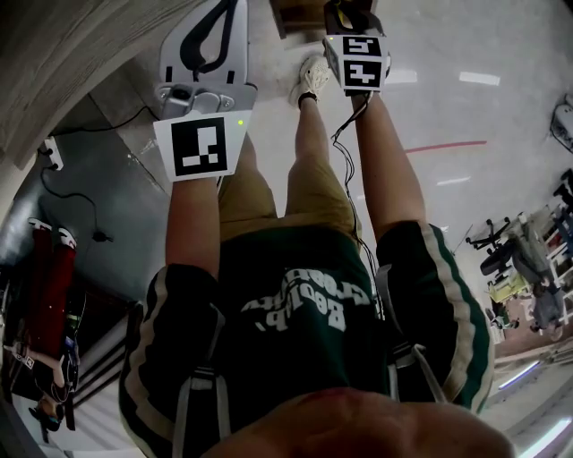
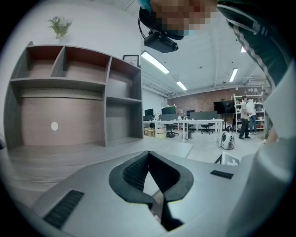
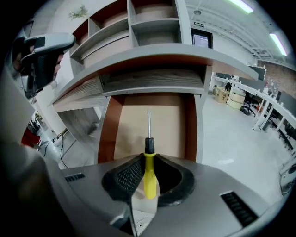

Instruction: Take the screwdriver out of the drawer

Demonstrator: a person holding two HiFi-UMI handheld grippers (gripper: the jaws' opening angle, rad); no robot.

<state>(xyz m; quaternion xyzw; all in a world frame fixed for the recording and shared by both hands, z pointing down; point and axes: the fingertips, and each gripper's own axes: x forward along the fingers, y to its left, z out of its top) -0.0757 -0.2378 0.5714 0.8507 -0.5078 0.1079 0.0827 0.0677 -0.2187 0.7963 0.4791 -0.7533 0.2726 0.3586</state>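
A screwdriver [image 3: 149,173] with a yellow handle, black collar and thin metal shaft sticks forward out of my right gripper [image 3: 148,155], which is shut on the handle. It hangs over the open drawer [image 3: 172,132], whose bottom is pale and whose side walls are reddish brown. In the head view the right gripper [image 1: 349,16] sits at the top edge, its jaws hidden behind its marker cube. My left gripper [image 2: 148,153] points out across a wooden top, its jaws shut with nothing between them. In the head view the left gripper [image 1: 222,29] is at the upper left.
A grey shelf unit [image 3: 152,28] rises above the drawer and also fills the left of the left gripper view as the shelf unit [image 2: 69,92]. Office desks [image 2: 194,122] and standing people [image 2: 247,115] lie far off. Below are the person's shoe [image 1: 312,76] and a wall socket [image 1: 54,154].
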